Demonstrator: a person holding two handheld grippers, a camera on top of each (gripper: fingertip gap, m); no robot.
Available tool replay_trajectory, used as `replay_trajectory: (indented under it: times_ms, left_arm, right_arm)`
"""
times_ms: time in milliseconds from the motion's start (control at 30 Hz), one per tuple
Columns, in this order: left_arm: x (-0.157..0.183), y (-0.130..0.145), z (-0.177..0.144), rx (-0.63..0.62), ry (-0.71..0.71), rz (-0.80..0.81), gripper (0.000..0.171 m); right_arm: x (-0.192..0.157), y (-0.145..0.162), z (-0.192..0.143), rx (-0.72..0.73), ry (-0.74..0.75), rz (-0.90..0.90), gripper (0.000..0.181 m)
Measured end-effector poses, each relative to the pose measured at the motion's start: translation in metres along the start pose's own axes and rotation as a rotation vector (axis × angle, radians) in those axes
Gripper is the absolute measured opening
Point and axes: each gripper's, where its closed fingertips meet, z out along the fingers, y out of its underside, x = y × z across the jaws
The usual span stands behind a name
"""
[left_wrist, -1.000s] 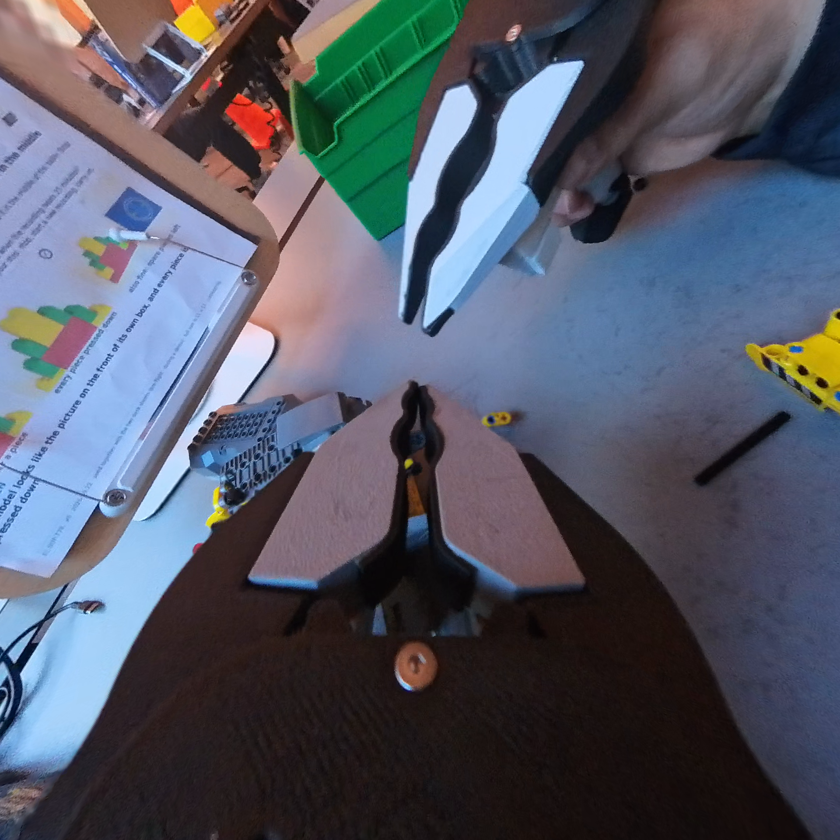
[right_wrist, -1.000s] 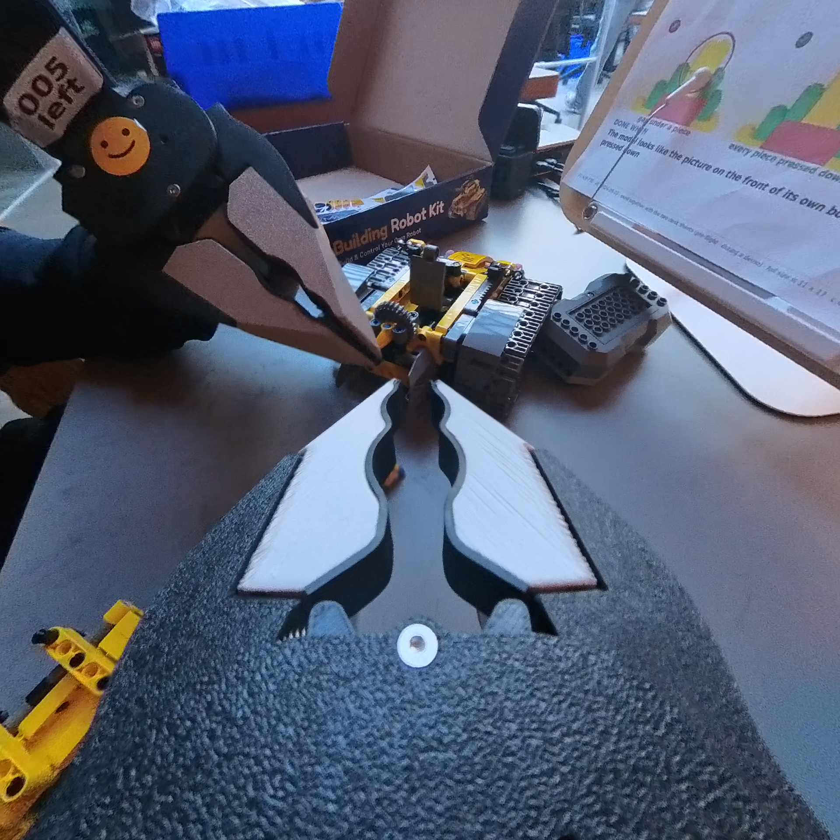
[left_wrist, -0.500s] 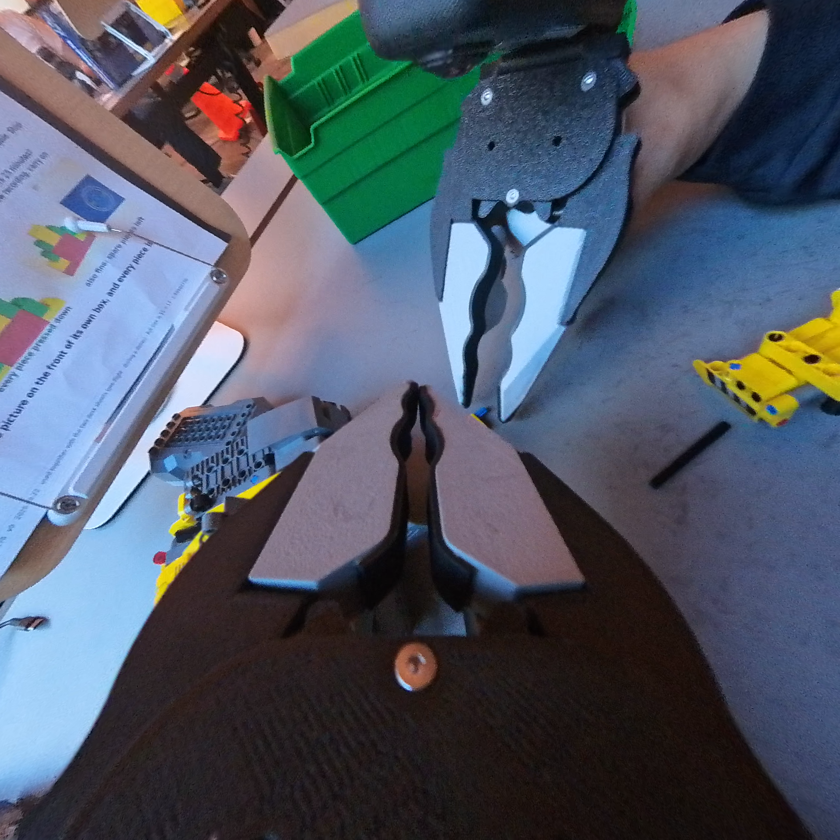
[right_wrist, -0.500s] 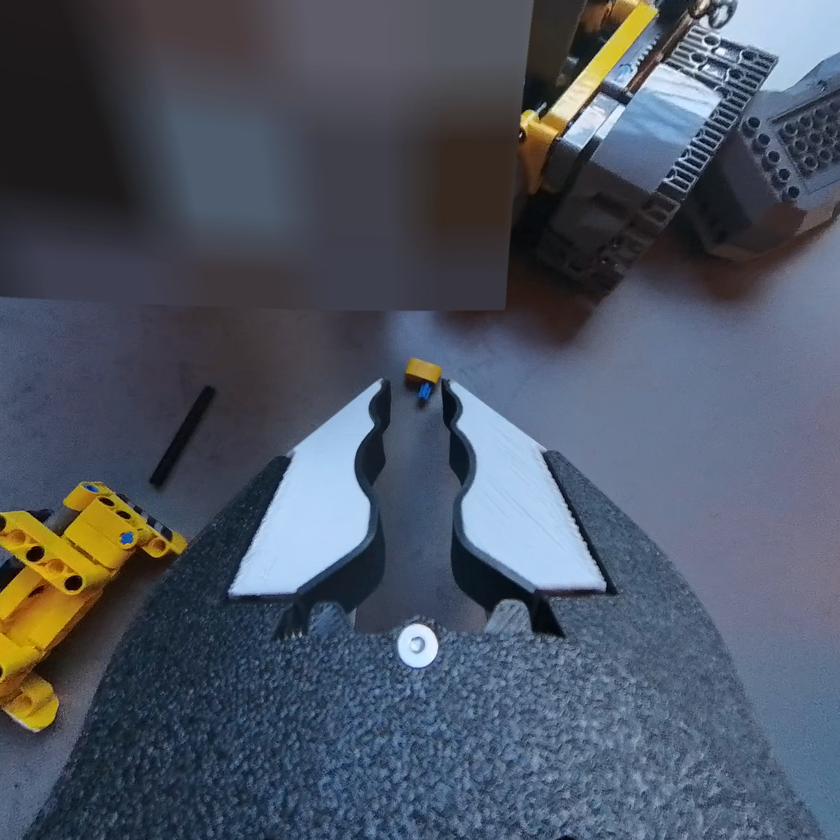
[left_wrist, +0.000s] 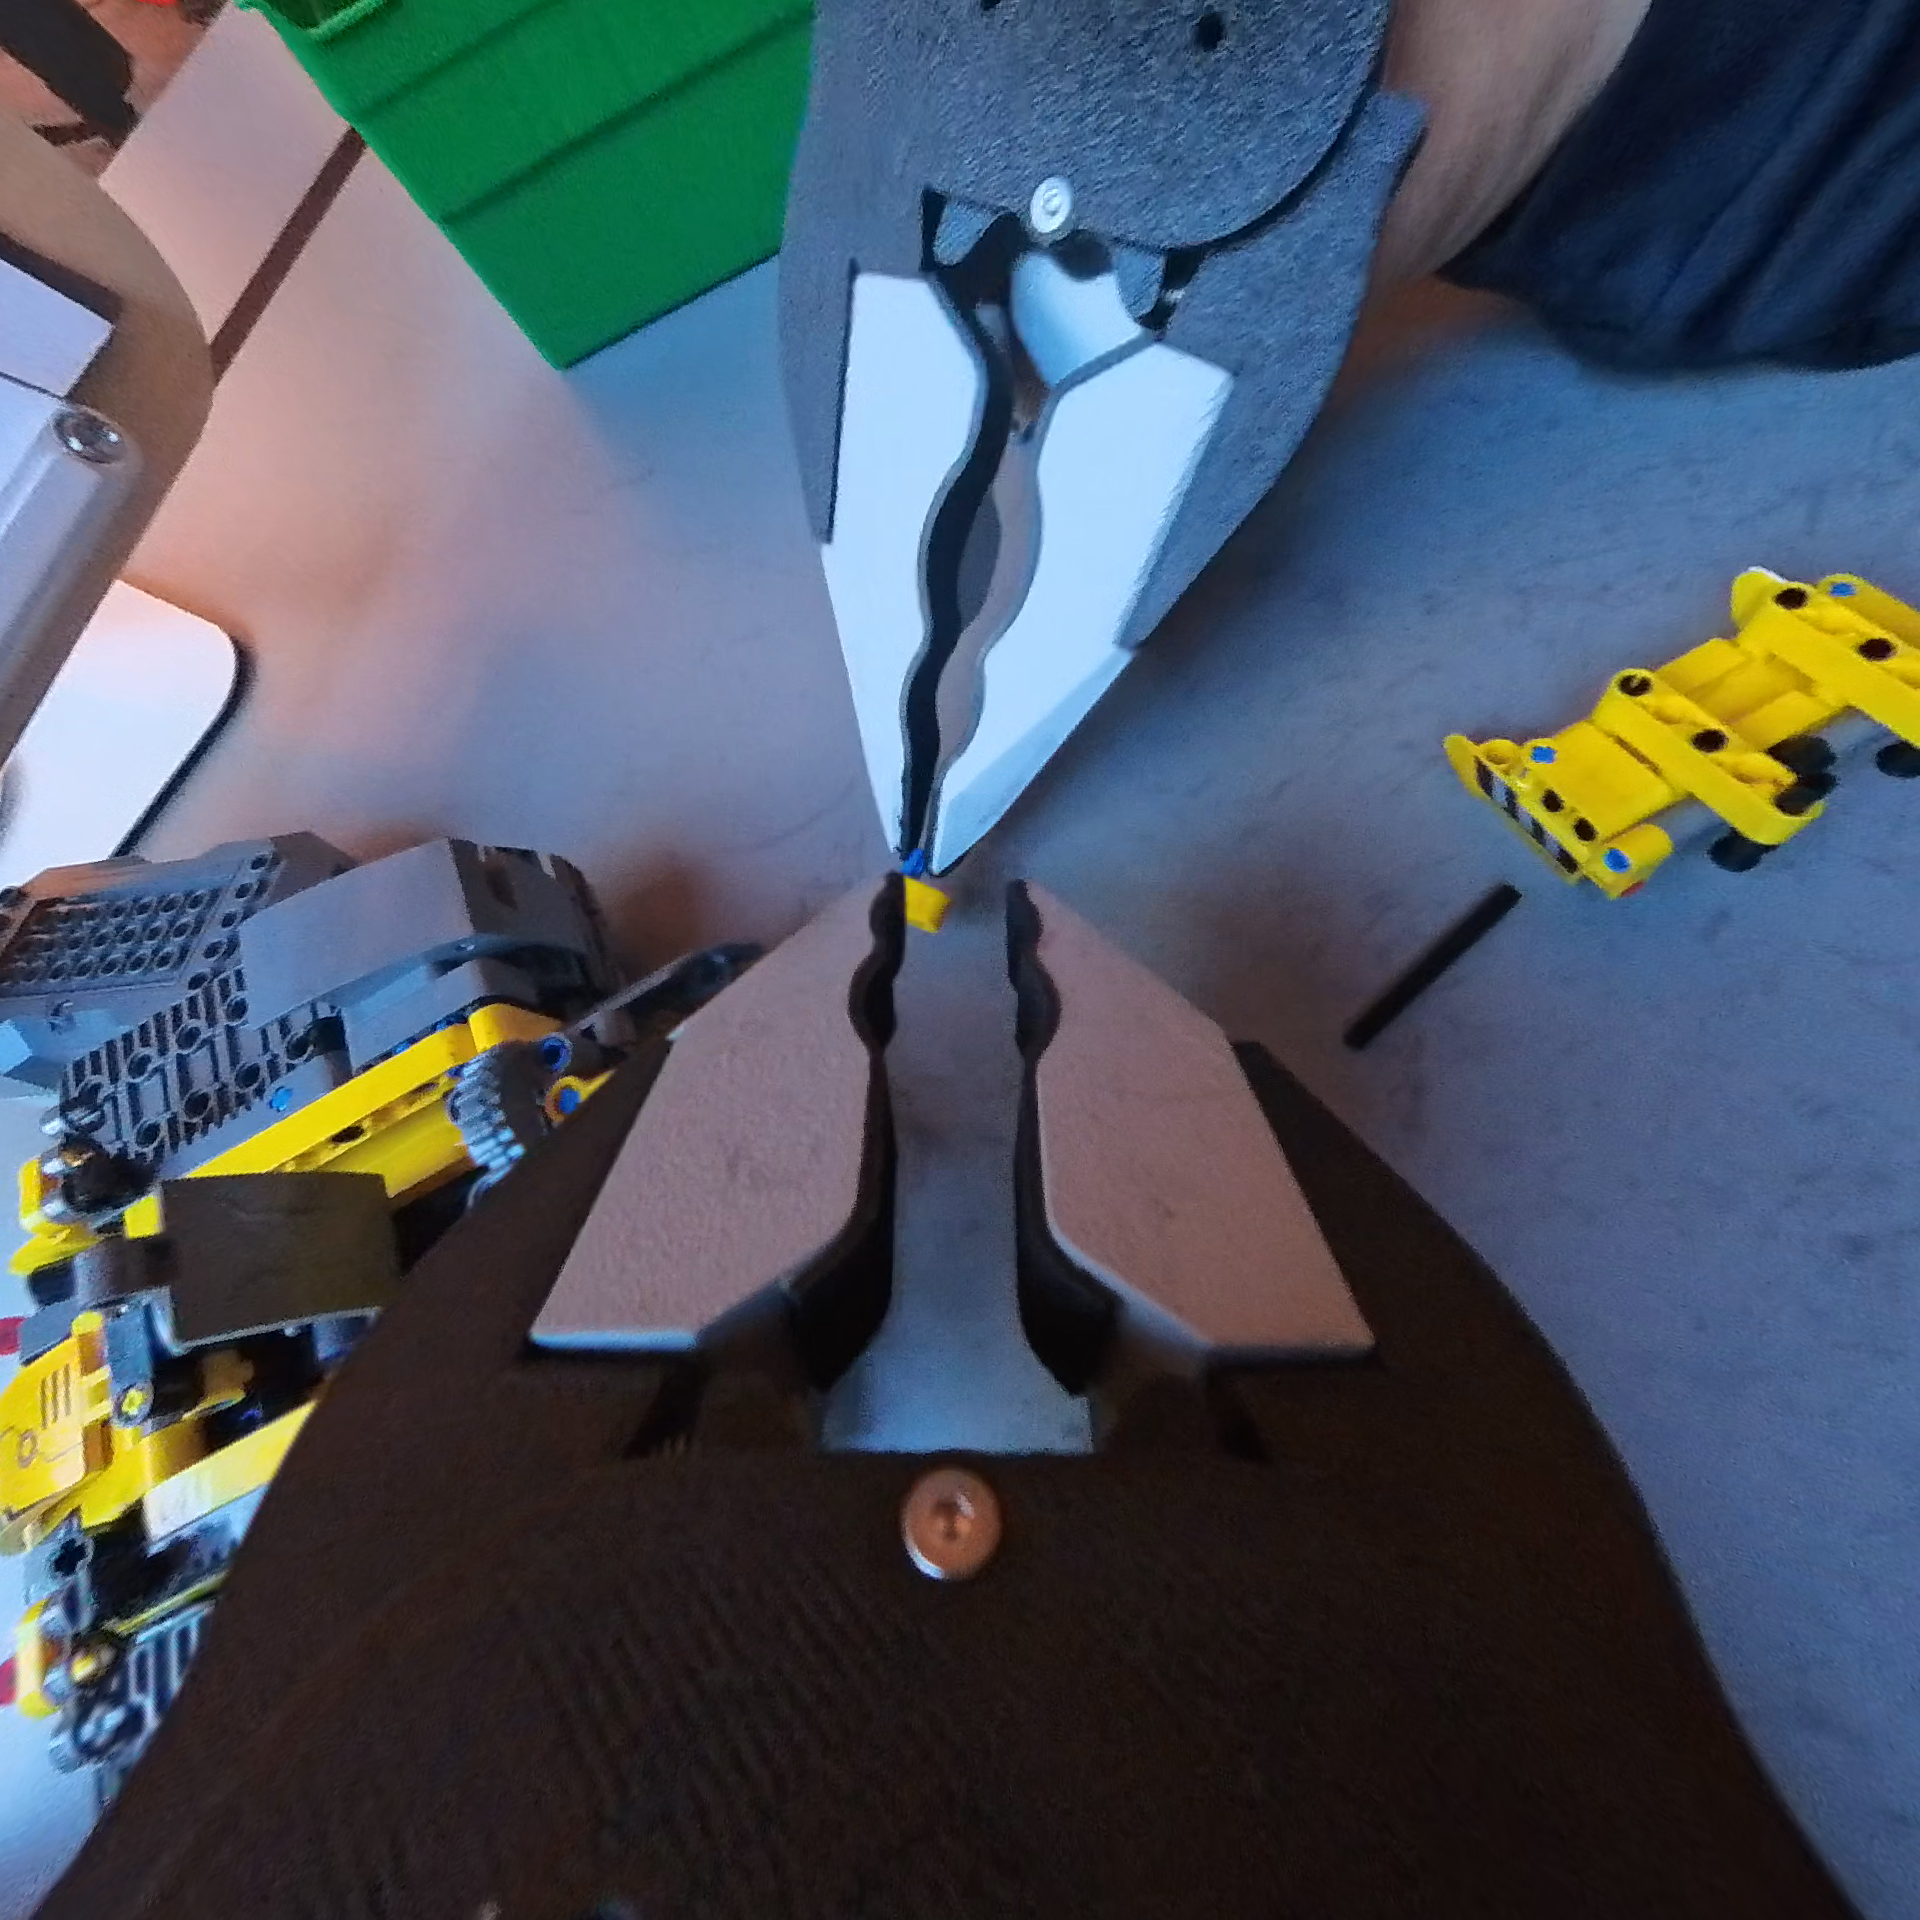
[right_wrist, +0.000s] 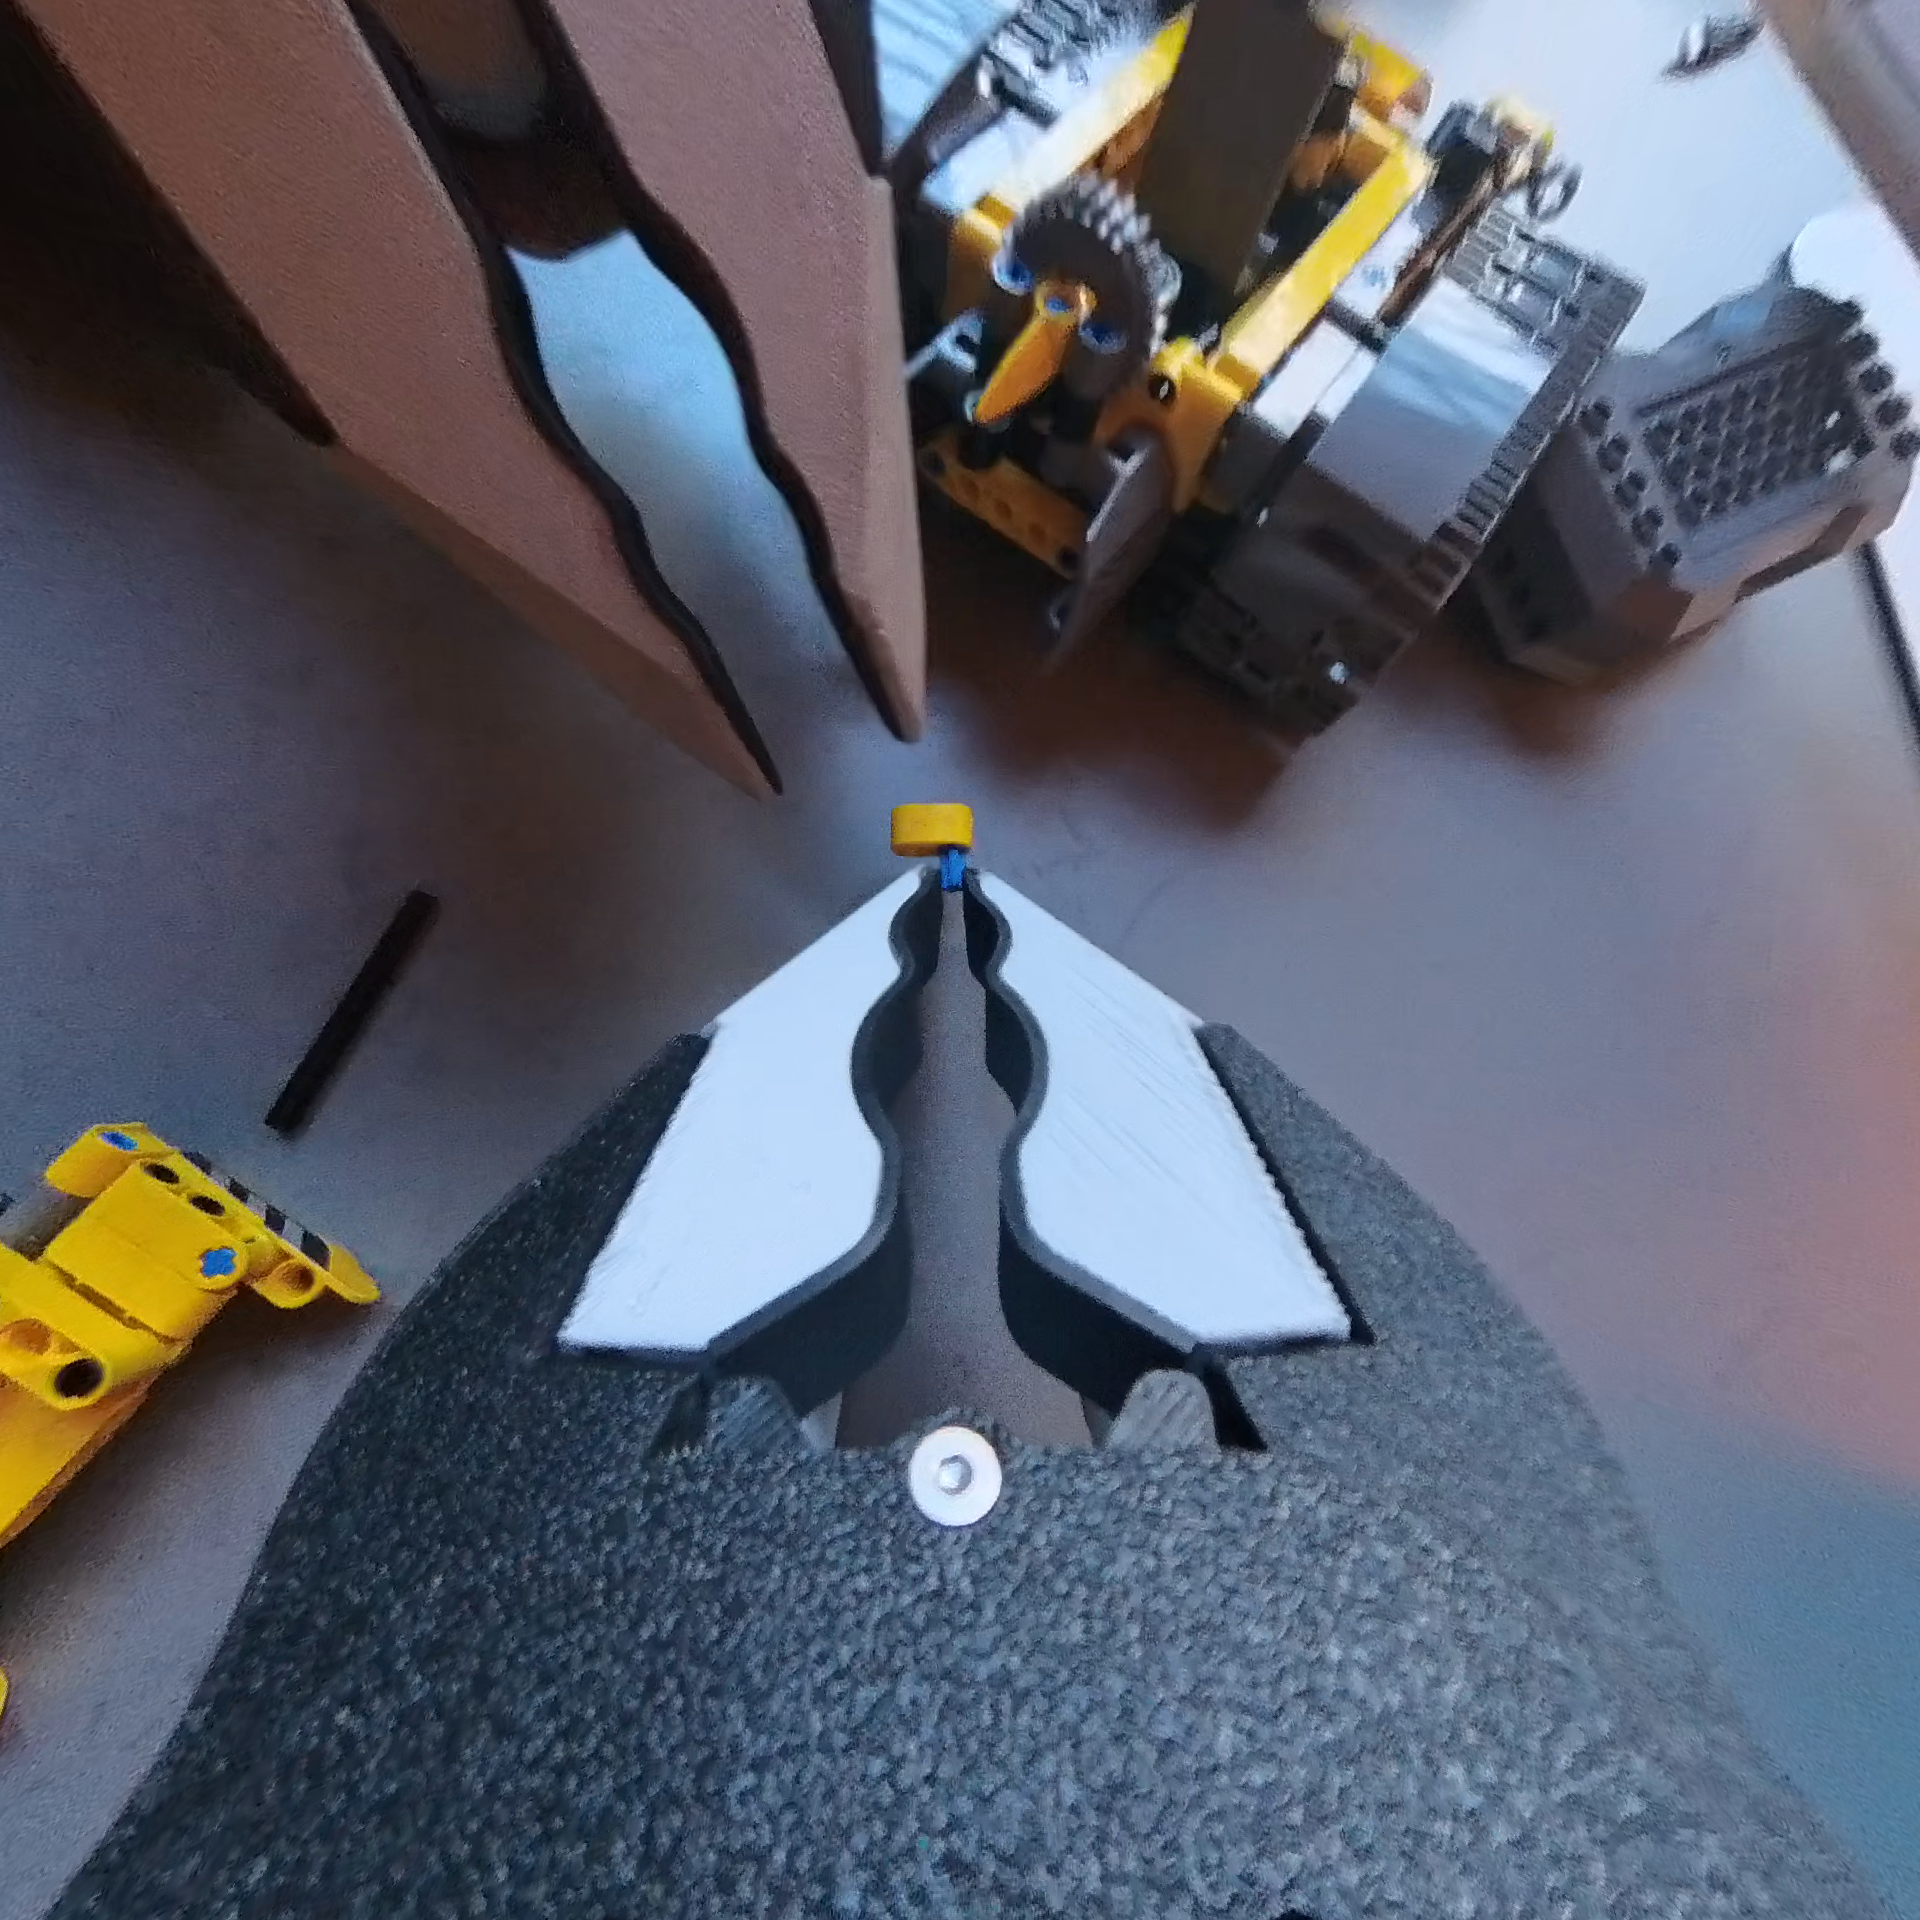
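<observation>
The right gripper (right_wrist: 943, 883) has its 2 white fingers (right_wrist: 1132, 1153) pressed together at the tips on the blue pin of a small yellow piece (right_wrist: 932, 828), which sticks out just past those tips and sits low over the grey table (right_wrist: 1455, 1039). Facing it tip to tip, the left gripper (left_wrist: 951, 894) stands with its 2 tan fingers (left_wrist: 748, 1143) spread and nothing between them; in the left wrist view the small yellow piece (left_wrist: 925, 902) lies just inside the left fingertip, near the mouth of the gap, though whether it touches that finger cannot be told. Just beside the left gripper, on its left, stands a yellow and grey tracked model (left_wrist: 312, 1091) with a dark gear wheel (right_wrist: 1086, 249), and a separate dark grey studded block (right_wrist: 1714, 488) lies against the model's far side. To the right of the left gripper, a thin black rod (left_wrist: 1432, 964) lies flat on the table, and beyond it a loose yellow beam assembly (left_wrist: 1704, 738) rests well apart from both tips. Behind the right gripper in the left wrist view is a green bin (left_wrist: 582, 156), and a person's forearm in a dark sleeve (left_wrist: 1704, 177) reaches in from the right.
</observation>
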Motion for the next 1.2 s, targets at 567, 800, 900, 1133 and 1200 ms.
replay_trajectory:
  times_ms: [567, 800, 900, 1133, 1200]
  left_arm:
    - [-0.008, -0.009, -0.005, 0.036, -0.289, 0.551, 0.017]
    - [-0.007, -0.005, 0.0, 0.017, -0.317, 0.635, 0.007]
    - [-0.008, -0.007, -0.001, 0.03, -0.306, 0.62, 0.006]
    - [-0.015, -0.035, -0.016, 0.261, -0.145, 0.119, 0.005]
    - [-0.02, -0.045, -0.025, 0.351, -0.123, -0.002, 0.005]
  right_arm:
    - [-0.006, -0.017, -0.014, 0.138, -0.209, 0.322, 0.001]
    - [-0.013, -0.024, -0.02, 0.179, -0.298, 0.399, 0.001]
    - [-0.013, -0.026, -0.021, 0.193, -0.309, 0.408, 0.001]
    - [-0.002, -0.051, -0.046, 0.377, -0.279, 0.368, 0.001]
    - [0.001, -0.063, -0.058, 0.462, -0.282, 0.362, 0.003]
